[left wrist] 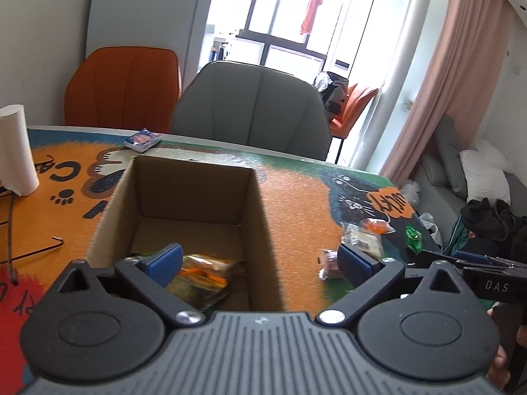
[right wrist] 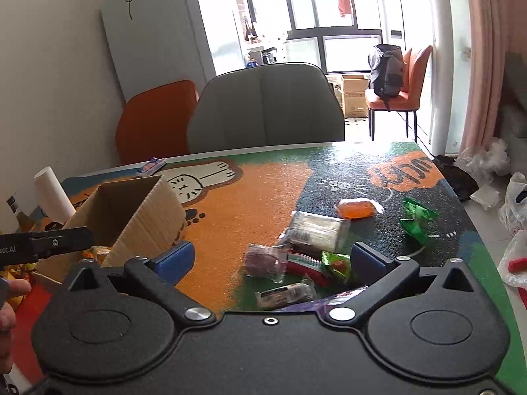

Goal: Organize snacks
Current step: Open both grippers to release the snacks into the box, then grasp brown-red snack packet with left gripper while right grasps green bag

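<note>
An open cardboard box (left wrist: 184, 194) stands on the cartoon-print table mat, with several wrapped snacks (left wrist: 201, 273) lying on its floor. My left gripper (left wrist: 260, 260) hangs open over the box's near right wall, nothing between its blue pads. The box (right wrist: 131, 210) is at the left in the right wrist view. My right gripper (right wrist: 273, 260) is open above a loose pile of snacks: a purple-brown packet (right wrist: 263, 260), a clear white pack (right wrist: 313, 230), a green-wrapped piece (right wrist: 339, 263) and a dark bar (right wrist: 286, 293). An orange packet (right wrist: 357, 207) and a green wrapper (right wrist: 418, 219) lie farther off.
A white paper roll (left wrist: 14, 151) stands at the table's left. A small blue packet (left wrist: 143, 140) lies near the far edge. A grey chair (left wrist: 250, 112) and an orange chair (left wrist: 125, 89) stand behind the table. Bags and clutter lie on the floor at right.
</note>
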The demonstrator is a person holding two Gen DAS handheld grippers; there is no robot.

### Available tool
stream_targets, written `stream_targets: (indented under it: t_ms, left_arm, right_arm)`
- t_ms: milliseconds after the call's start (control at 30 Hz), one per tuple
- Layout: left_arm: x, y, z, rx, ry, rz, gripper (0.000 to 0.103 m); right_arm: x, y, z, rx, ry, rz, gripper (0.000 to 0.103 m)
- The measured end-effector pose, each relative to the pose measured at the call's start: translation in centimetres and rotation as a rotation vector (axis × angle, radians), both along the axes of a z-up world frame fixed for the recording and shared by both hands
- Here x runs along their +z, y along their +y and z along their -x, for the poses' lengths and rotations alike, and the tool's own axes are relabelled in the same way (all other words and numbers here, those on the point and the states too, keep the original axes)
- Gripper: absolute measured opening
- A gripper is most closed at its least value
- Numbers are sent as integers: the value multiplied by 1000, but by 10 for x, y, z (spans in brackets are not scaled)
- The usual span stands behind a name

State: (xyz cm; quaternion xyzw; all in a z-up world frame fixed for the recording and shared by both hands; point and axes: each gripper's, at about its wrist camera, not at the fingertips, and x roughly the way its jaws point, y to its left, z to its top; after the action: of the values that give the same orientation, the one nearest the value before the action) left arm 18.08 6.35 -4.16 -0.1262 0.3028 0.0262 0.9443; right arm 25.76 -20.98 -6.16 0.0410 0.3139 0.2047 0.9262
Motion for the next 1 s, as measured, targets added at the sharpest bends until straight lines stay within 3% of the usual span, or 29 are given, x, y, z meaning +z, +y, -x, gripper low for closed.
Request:
stream_targets:
  t_ms: [767, 1000]
  left_arm:
    - [-7, -76, -39, -97, -7, -19, 99]
    - [-18, -91, -59, -105, 17, -36, 92]
  right_arm:
    - [-25, -81, -13, -133, 3, -30, 103]
    - [-36, -94, -33, -145, 19, -48, 96]
